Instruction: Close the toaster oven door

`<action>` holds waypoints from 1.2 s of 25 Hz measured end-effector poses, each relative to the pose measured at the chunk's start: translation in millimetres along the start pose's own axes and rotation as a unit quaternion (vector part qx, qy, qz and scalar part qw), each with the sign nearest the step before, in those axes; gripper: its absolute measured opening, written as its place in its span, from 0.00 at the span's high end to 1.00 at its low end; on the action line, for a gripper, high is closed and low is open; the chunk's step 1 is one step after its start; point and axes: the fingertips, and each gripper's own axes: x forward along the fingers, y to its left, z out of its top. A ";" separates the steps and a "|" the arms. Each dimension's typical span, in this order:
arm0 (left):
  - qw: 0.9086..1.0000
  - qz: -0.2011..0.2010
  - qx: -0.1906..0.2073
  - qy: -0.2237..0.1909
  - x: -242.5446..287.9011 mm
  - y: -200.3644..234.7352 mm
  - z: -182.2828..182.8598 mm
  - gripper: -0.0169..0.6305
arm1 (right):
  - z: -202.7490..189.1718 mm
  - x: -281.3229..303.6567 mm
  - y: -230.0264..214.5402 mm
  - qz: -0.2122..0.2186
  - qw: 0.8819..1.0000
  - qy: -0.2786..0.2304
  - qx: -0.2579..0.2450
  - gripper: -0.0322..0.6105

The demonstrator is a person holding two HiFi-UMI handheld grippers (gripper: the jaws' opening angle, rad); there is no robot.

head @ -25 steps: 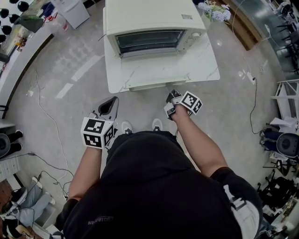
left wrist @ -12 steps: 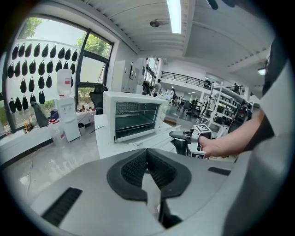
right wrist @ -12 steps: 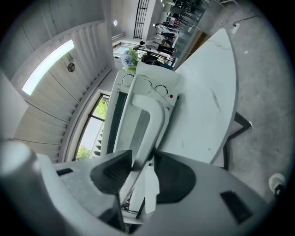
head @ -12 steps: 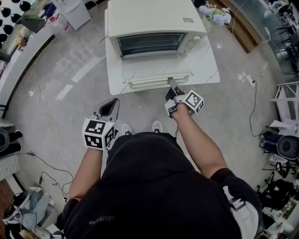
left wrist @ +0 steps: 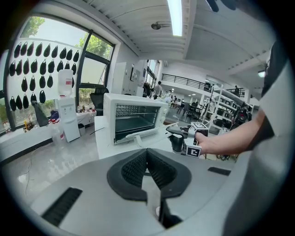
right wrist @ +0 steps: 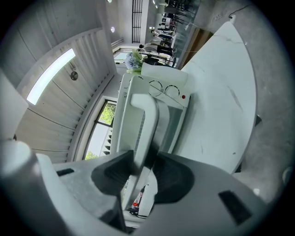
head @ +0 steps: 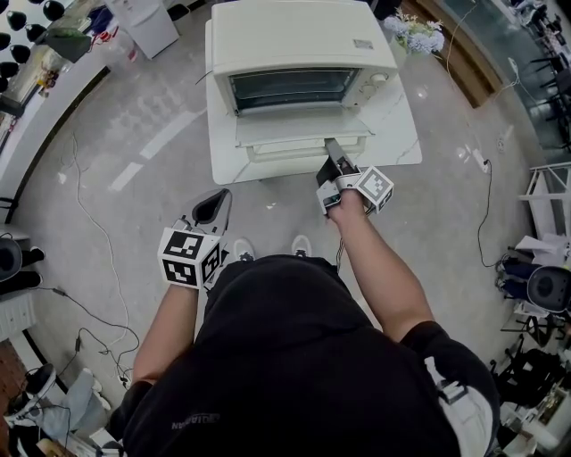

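The cream toaster oven (head: 299, 40) stands on a white marble table (head: 397, 125). Its glass door (head: 302, 132) is half raised, tilted up toward the oven mouth. My right gripper (head: 332, 153) reaches level to the right end of the door handle (head: 290, 150). In the right gripper view the white handle bar (right wrist: 146, 120) runs between the black pads (right wrist: 117, 168); the jaws have just been closing and hold it. My left gripper (head: 212, 207) hangs low at the left, away from the table, its pads (left wrist: 138, 168) together with nothing in them. From there the oven (left wrist: 133, 117) shows ahead.
A flower bunch (head: 415, 31) sits at the table's far right corner. A water dispenser (head: 147, 18) stands at the far left, a cable (head: 89, 223) trails over the floor, and metal shelving (head: 544, 187) stands at the right. My feet are just short of the table's front edge.
The right gripper has risen and gone forward with the handle, and the door has swung up from lying flat to half raised. The left gripper has stayed put.
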 end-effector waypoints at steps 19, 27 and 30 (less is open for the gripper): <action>1.000 0.010 -0.005 -0.004 -1.3 9.1 3.7 0.97 | 25.0 34.5 38.8 0.037 0.999 -0.006 -0.006 0.76; 1.000 0.011 -0.006 -0.005 1.7 10.9 6.1 0.97 | 37.3 47.9 47.7 0.041 0.999 -0.007 -0.020 0.76; 1.000 0.012 -0.006 -0.006 1.1 12.4 8.2 0.97 | 40.3 53.3 53.2 0.047 0.999 -0.010 -0.019 0.76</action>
